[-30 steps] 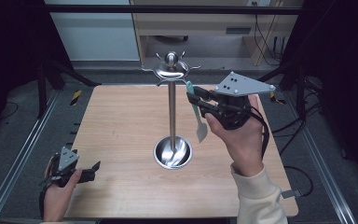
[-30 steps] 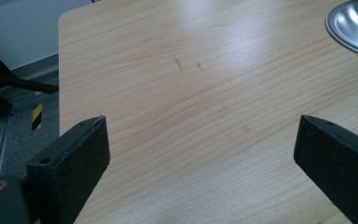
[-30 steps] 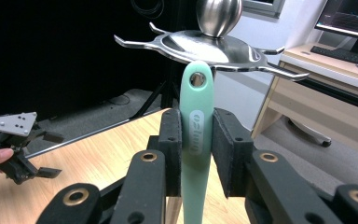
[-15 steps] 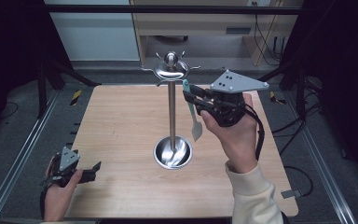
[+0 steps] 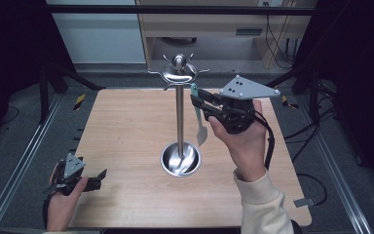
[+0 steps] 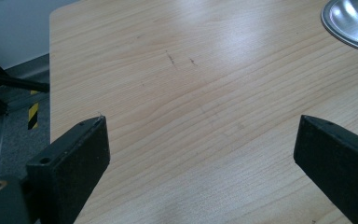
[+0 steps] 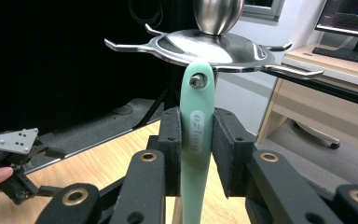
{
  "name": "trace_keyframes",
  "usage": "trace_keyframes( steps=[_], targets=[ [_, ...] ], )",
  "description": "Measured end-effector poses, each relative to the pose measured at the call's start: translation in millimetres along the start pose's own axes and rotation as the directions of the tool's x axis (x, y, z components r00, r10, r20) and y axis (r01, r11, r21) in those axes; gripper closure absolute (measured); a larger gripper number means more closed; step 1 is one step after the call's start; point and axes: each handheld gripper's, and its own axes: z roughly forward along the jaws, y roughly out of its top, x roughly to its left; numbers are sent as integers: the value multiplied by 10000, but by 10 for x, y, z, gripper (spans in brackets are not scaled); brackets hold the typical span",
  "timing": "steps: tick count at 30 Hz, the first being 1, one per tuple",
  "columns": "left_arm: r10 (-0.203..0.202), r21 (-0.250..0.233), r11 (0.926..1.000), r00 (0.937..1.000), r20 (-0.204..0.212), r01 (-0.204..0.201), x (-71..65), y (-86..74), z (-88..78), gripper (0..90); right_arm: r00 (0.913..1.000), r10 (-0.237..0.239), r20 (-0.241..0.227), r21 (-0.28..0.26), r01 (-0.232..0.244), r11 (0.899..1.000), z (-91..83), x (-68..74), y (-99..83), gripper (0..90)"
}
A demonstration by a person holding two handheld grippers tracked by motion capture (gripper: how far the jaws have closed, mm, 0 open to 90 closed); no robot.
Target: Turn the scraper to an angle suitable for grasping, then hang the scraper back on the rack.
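The right gripper (image 5: pixel 198 100) is raised above the table (image 5: pixel 126 126), its two black jaws pressed onto the handle of a mint-green utensil (image 7: pixel 196 140). The handle is smooth matt plastic or silicone, flat and rounded at the top, with a hanging hole near its end. In the right gripper view one hook tip of the rack shows through that hole, so the utensil hangs at the rack's top disc while gripped. Embossed lettering runs along the handle between the jaw pads; it is too small to read reliably. In the high view the utensil's paler lower blade (image 5: pixel 201 130) hangs down beside the pole, above the base dish.

The rack (image 5: pixel 179 122) is polished metal: a round dished base (image 5: pixel 180 160), a slim upright pole, and a shallow top disc (image 7: pixel 209 46) with thin curved hooks radiating outwards and a ball finial above.

The left gripper (image 5: pixel 95 179) rests low at the near left corner of the table, well apart from the rack. Its matt black block jaws stand spread wide with nothing between them; bare wood shows in the gap.

The table has a light wood-grain surface with faint scuff marks
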Motion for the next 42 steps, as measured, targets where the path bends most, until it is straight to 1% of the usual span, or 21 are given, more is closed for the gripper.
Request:
trace_keyframes(
  steps=[6, 12, 16, 19, 23, 26, 27, 30, 32, 33, 35, 38, 39, 41, 42],
  targets=[
    [-36, -14, 10000, 10000, 1, 36, -3, 1, 3, 32, 10000, 67, 19, -99, -67, 9999, 2, 3, -15, 737],
    [-49, 24, 10000, 10000, 11, 48, -2, 0, 13, 32, 10000, 63, -4, -67, -63, 10000, 12, -2, -25, 724],
    [-9, 23, 10000, 10000, 8, 9, -7, 3, 14, 32, 10000, 74, 56, 11, -74, 10000, 25, -1, -42, 678],
    [-39, -1, 10000, 10000, 22, 39, -1, 4, 6, 32, 9999, 58, 124, 116, -60, 9999, 0, 9, -44, 616],
    [-67, -1, 10000, 10000, -8, 67, 10, 3, 8, 32, 9995, 20, 327, 333, -30, 9994, -67, 8, -49, 509],
    [-61, 20, 10000, 10000, 16, 61, 15, 6, 7, 32, 9987, -3, 503, 596, -27, 9982, -102, -42, -70, 428],
    [-60, 8, 10000, 10000, 12, 60, 15, 6, 9, 32, 9982, 43, 603, 654, -82, 9978, -110, -62, -79, 407],
    [-40, 13, 10000, 10000, 26, 40, 15, 7, 12, 32, 9971, 274, 711, 755, -328, 9966, -131, -138, -121, 351],
    [-54, 33, 10000, 10000, 46, 54, 16, 6, 15, 32, 9955, 337, 890, 818, -410, 9958, -131, -186, -157, 307],
    [-55, 46, 10000, 10000, 47, 54, 16, 5, 17, 32, 9938, 384, 1041, 904, -479, 9948, -127, -208, -175, 271],
    [-59, 54, 10000, 10000, 47, 59, 15, 6, 17, 32, 9908, 420, 1289, 1017, -554, 9933, -125, -247, -207, 233],
    [-62, 39, 10000, 10000, 62, 62, 11, 8, 16, 32, 9866, 300, 1601, 1079, -477, 9930, -113, -294, -256, 168],
    [-67, 50, 10000, 10000, 56, 67, 9, 6, 18, 32, 9859, 183, 1663, 1142, -377, 9927, -105, -312, -276, 145],
    [-74, 60, 10000, 10000, 44, 73, 10, 1, 14, 32, 9840, 6, 1784, 1230, -229, 9921, -93, -342, -308, 123],
    [-62, 57, 10000, 10000, 25, 62, 14, 0, 11, 32, 9828, 6, 1848, 1209, -233, 9924, -89, -358, -325, 111]
  ],
)
